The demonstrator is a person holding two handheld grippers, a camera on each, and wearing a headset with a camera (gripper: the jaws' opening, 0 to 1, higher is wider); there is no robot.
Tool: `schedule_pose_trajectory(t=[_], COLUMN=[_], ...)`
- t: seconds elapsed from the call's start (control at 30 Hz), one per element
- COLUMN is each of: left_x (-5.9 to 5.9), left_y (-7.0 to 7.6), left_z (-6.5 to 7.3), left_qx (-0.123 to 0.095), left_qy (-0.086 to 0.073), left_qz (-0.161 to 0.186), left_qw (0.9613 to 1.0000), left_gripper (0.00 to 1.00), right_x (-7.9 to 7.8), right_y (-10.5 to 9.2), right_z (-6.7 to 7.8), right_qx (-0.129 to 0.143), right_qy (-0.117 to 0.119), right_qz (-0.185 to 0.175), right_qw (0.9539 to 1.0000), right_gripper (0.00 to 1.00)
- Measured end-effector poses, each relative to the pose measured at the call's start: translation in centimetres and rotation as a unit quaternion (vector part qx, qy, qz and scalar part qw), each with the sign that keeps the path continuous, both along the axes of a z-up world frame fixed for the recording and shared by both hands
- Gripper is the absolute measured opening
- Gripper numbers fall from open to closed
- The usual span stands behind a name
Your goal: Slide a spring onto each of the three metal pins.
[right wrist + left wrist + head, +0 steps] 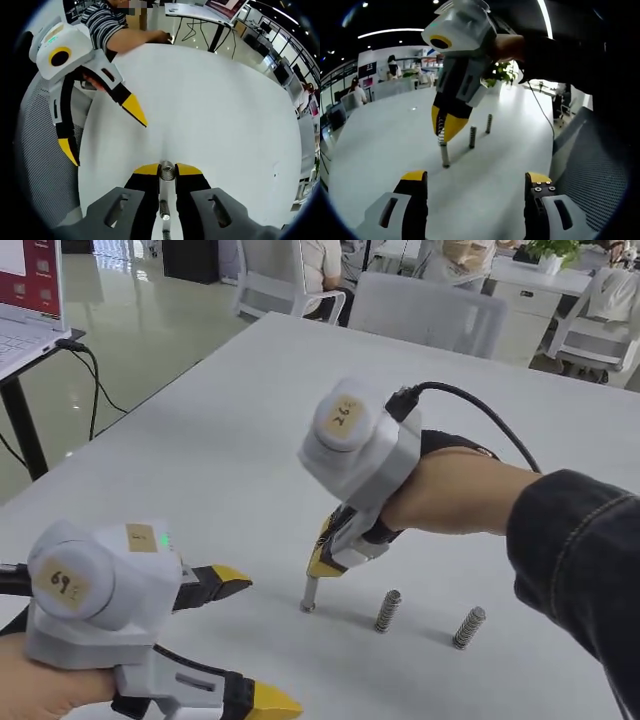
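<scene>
A bare metal pin (309, 595) stands upright on the white table (200, 440). My right gripper (325, 565) points down right over it, shut on a spring (168, 174) whose coils show between the yellow tips. In the left gripper view the right gripper (444, 132) holds that spring (441, 131) at the top of the pin (444, 155). Two more pins with springs on them (388, 611) (468, 627) stand to the right in a row. My left gripper (265, 640) is at the lower left, open and holding nothing, its jaws (476, 180) aimed at the pins.
A laptop (28, 295) sits on a side stand at the far left with a cable hanging down. White chairs (425, 310) and a seated person are beyond the table's far edge. A mesh chair back (600, 170) is near the table's edge.
</scene>
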State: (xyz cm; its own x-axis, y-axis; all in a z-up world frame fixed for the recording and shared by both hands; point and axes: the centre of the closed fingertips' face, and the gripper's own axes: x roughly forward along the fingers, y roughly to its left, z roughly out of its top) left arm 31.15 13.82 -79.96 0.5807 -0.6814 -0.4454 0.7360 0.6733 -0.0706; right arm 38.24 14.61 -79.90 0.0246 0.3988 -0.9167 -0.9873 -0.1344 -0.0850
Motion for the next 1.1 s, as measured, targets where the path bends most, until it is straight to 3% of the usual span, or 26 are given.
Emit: schedule_pose_trajectory(t=[0.6, 1.1], left_x=[-0.04, 0.01], left_y=[-0.08, -0.07], left_z=[0.11, -0.06], left_qx=[-0.001, -0.002], left_qy=[0.000, 0.001], left_qz=[0.000, -0.003], left_qw=[1.0000, 1.0000], left_gripper=[0.74, 0.74], right_x=[0.17, 0.36], right_y=[-0.27, -0.17], right_z=[0.05, 0.30], right_qx=[-0.013, -0.008], right_qy=[-0.005, -0.002], right_qz=[-0.003, -0.008], right_qw=[0.9999, 0.9999], right_gripper=[0.08, 0.08])
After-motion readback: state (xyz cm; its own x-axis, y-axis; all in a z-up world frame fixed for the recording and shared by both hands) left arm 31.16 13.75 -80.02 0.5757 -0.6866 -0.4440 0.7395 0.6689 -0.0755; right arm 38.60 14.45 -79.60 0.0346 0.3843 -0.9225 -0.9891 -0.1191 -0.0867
